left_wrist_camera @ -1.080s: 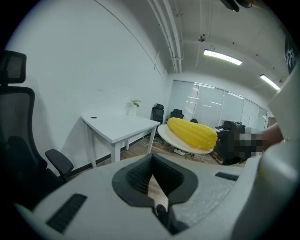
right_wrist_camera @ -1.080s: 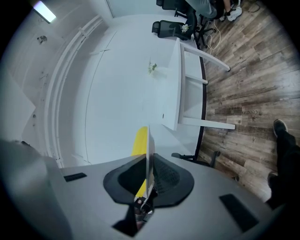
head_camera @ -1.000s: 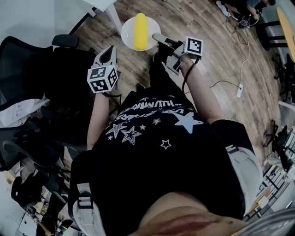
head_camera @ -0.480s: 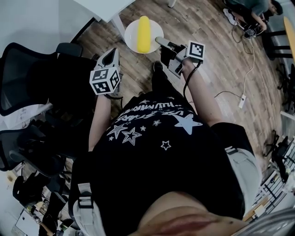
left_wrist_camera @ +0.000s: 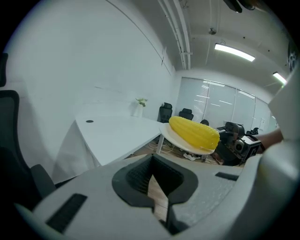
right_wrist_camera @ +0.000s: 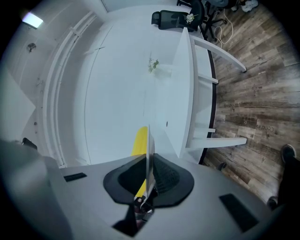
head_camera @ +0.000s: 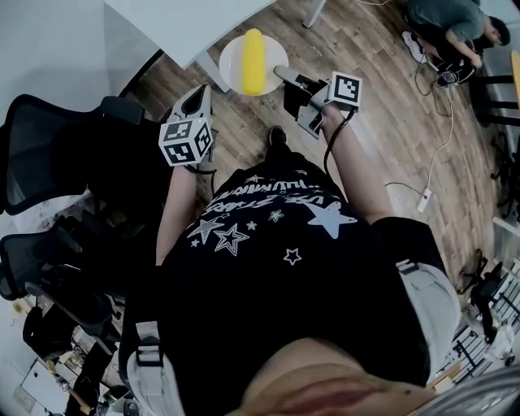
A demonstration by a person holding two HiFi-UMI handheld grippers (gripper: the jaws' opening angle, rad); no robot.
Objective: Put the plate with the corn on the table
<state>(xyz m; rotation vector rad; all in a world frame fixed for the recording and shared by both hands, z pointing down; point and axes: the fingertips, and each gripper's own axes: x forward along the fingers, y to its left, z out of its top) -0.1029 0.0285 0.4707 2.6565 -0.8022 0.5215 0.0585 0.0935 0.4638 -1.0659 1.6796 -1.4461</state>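
Note:
A white plate (head_camera: 231, 58) carries a yellow corn cob (head_camera: 253, 60) and hangs in the air just off the corner of the white table (head_camera: 183, 24). My right gripper (head_camera: 282, 73) is shut on the plate's right rim. In the right gripper view the plate (right_wrist_camera: 149, 150) stands edge-on between the pads, with the corn (right_wrist_camera: 139, 140) behind it. My left gripper (head_camera: 195, 101) hangs lower left of the plate, shut and empty. Its own view shows the corn (left_wrist_camera: 194, 132) on the plate (left_wrist_camera: 177, 139) beyond the closed jaws (left_wrist_camera: 157, 199), beside the table (left_wrist_camera: 117, 131).
Black office chairs (head_camera: 57, 162) crowd the left side. A white table leg (head_camera: 213, 75) stands below the plate. Cables and a power strip (head_camera: 422, 199) lie on the wood floor at right. A person (head_camera: 455, 24) sits on the floor at the far upper right.
The plate and both grippers have come closer to the table; its corner now fills more of the upper left. The grip on the plate's rim is unchanged.

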